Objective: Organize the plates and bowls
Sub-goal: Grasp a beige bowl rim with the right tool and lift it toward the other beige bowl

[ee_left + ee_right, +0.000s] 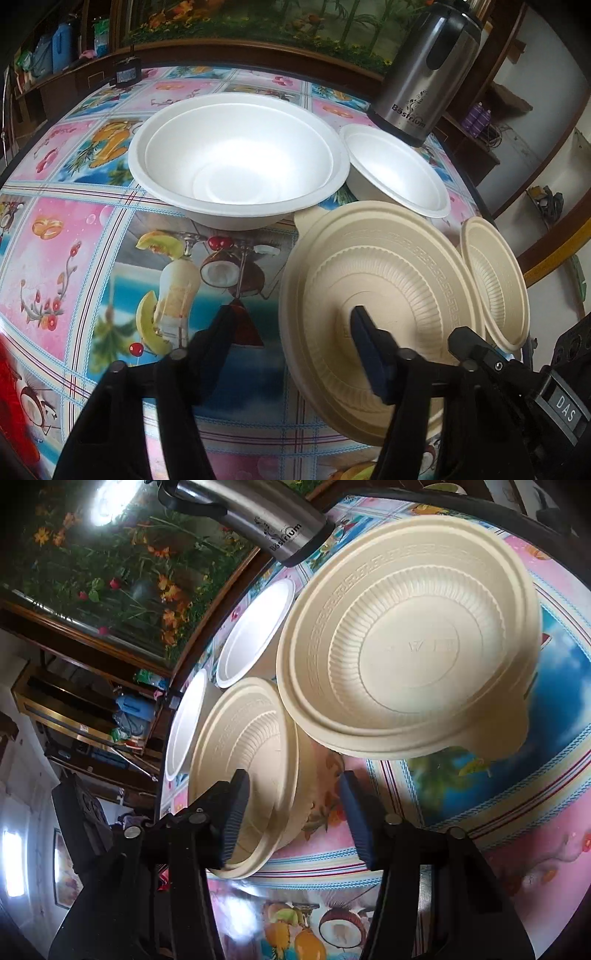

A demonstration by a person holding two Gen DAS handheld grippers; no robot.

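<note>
In the left wrist view a large white foam bowl (236,162) and a small white bowl (399,173) stand on the table. A large cream bowl (391,266) lies in front, a small cream bowl (495,280) at its right. My left gripper (291,332) is open, its right finger over the large cream bowl, its left finger over the tablecloth. In the right wrist view my right gripper (291,812) is open astride the rim of the nearer cream bowl (251,746). The other cream bowl (410,653) sits beyond it. Two white bowls (255,631) (184,720) lie further left.
A steel thermos (424,66) (258,520) stands at the table's far edge behind the small white bowl. The table carries a colourful fruit-print cloth (110,258). A small dark object (125,72) sits at the far left edge. Shelves and a flower mural surround the table.
</note>
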